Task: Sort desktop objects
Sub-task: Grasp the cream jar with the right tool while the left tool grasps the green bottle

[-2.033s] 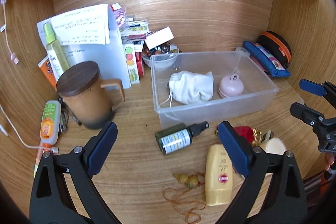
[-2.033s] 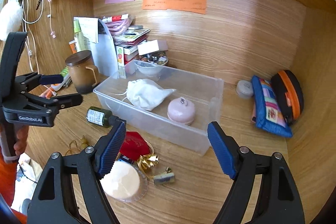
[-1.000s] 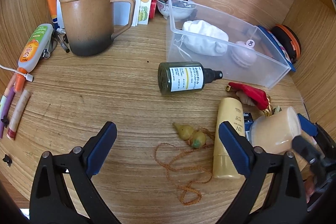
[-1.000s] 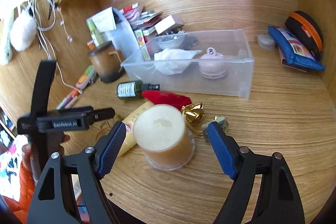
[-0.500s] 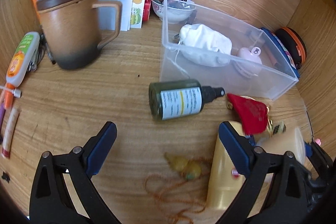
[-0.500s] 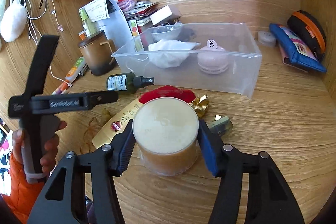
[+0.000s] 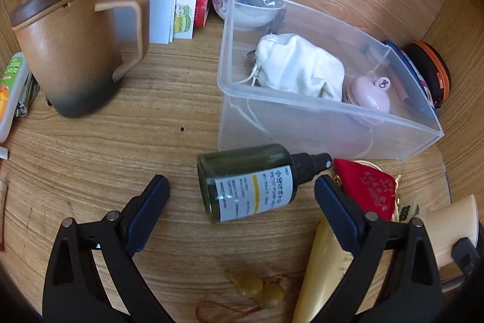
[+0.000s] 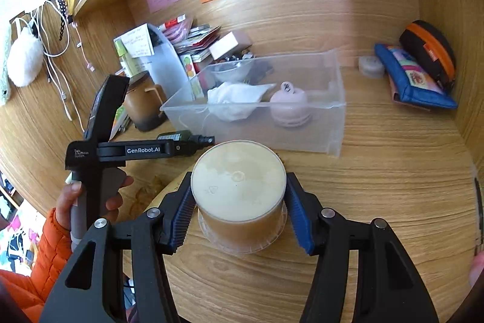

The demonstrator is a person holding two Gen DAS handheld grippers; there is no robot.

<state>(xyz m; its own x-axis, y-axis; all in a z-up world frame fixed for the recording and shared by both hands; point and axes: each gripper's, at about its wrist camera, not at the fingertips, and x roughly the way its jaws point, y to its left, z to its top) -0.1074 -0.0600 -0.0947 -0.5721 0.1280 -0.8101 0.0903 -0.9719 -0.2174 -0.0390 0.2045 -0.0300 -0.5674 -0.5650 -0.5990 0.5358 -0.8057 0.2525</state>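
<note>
A dark green spray bottle (image 7: 251, 183) lies on its side on the wooden desk, nozzle to the right. It is between the fingertips of my left gripper (image 7: 242, 197), whose jaws are closing; the pads stand clear of it. My right gripper (image 8: 240, 202) is shut on a round cream-coloured jar (image 8: 239, 180), both blue pads pressing its sides. The same jar (image 7: 450, 226) shows at the right edge of the left wrist view. Behind stands a clear plastic bin (image 7: 302, 117) holding a white pouch (image 7: 299, 68) and a pink round case (image 7: 372, 93).
A red pouch (image 7: 366, 189), a yellow tube (image 7: 320, 277) and a beaded cord charm (image 7: 257, 289) lie near the bottle. A lidded brown mug (image 7: 69, 50) stands at the left, papers and books behind it. A blue pouch (image 8: 414, 80) and a black-orange case (image 8: 429, 50) sit at the right wall.
The right jaws closed from wide open onto the cream jar. The left gripper moved forward over the desk, so the spray bottle now lies between its tips.
</note>
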